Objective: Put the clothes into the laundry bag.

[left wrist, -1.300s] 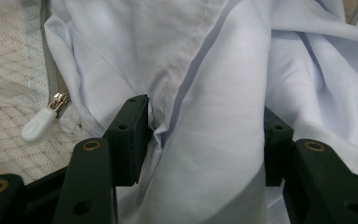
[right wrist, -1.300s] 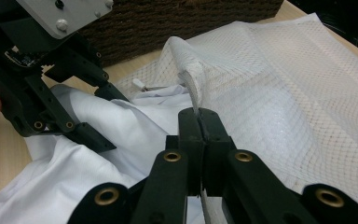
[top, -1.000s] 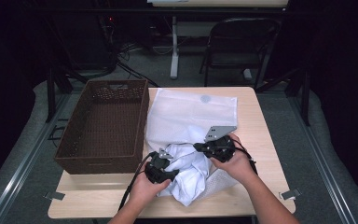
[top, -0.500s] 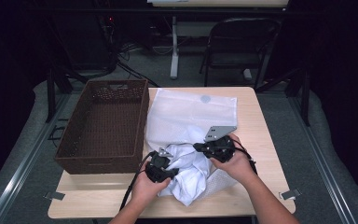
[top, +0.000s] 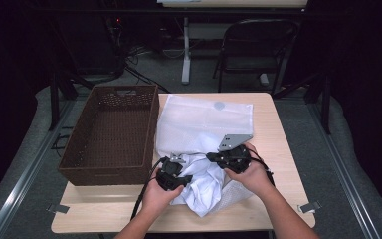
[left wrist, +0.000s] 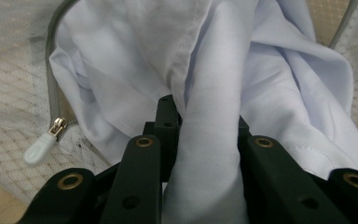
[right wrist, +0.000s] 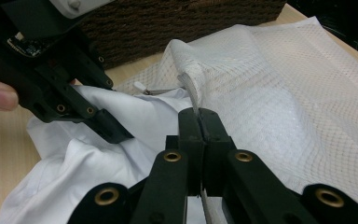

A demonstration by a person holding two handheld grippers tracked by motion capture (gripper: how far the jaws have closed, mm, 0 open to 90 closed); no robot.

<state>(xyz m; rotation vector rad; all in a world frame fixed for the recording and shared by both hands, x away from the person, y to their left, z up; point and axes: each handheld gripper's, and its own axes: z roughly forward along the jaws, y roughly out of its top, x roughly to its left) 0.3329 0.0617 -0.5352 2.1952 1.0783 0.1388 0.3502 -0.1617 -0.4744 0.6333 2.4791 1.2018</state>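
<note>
A white mesh laundry bag (top: 204, 119) lies on the table with a white garment (top: 204, 186) bunched at its open mouth. My left gripper (top: 183, 178) has just been closing, and a fold of the garment (left wrist: 284, 93) is pinched between its jaws (left wrist: 207, 116). The bag's zip pull (left wrist: 39, 149) lies beside it on the mesh (left wrist: 9, 84). My right gripper (top: 214, 157) is shut on the bag's raised rim, which stands up from its tips (right wrist: 198, 114) with the mesh (right wrist: 284, 93) behind. In the right gripper view, the left gripper (right wrist: 107, 126) rests on the garment (right wrist: 65, 168).
A brown woven basket (top: 102, 175) stands at the table's left, right beside the bag, and is also seen behind it (right wrist: 168, 23). Bare wooden table (top: 271, 129) shows to the right of the bag. A folding chair (top: 253, 45) stands beyond the far edge.
Little differs. The left gripper has settled slightly deeper into the white cloth. The right hand and the bag have kept still.
</note>
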